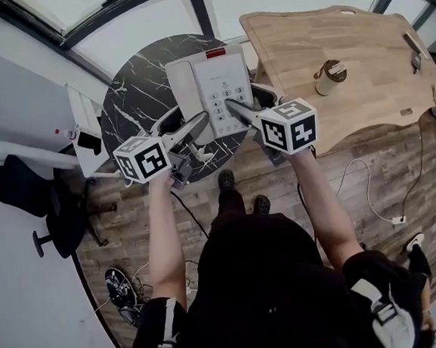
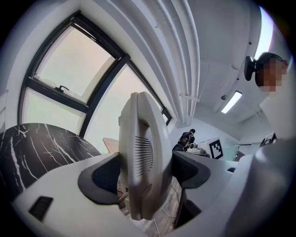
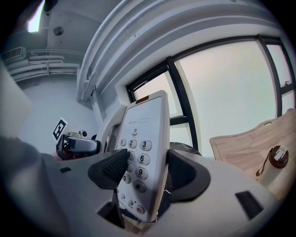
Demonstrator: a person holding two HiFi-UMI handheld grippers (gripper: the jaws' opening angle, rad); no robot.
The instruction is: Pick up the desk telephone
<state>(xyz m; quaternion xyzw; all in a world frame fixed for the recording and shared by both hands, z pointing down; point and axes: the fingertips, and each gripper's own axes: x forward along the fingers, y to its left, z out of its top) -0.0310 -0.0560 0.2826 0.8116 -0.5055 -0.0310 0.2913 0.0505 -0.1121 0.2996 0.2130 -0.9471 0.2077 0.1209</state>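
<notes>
Head view shows the telephone (image 1: 210, 79) over the right half of the round table (image 1: 131, 94), its top reaching toward the far edge and its right side close to the neighbouring wooden table (image 1: 358, 43), where a cup (image 1: 331, 76) stands well apart. The left gripper (image 1: 197, 126) meets the phone's near left corner and the right gripper (image 1: 241, 105) its near right corner. Whether the base rests on the marble or hangs just above it cannot be settled from here. Left gripper view has both dark pads pressed against the white handset (image 2: 143, 152), one on each side of its grilled end, so this tool is clamped on it. Right gripper view has the jaws closed across the thin body at the keypad (image 3: 138, 159), with floor visible below the lower edge, which suggests the phone is off the table. The hard plastic shell looks stiff, fairly light and smooth enough to slip. The handset only lies in its cradle and could come loose, so holding handset and body separately, near the edges, seems the sound grip.
</notes>
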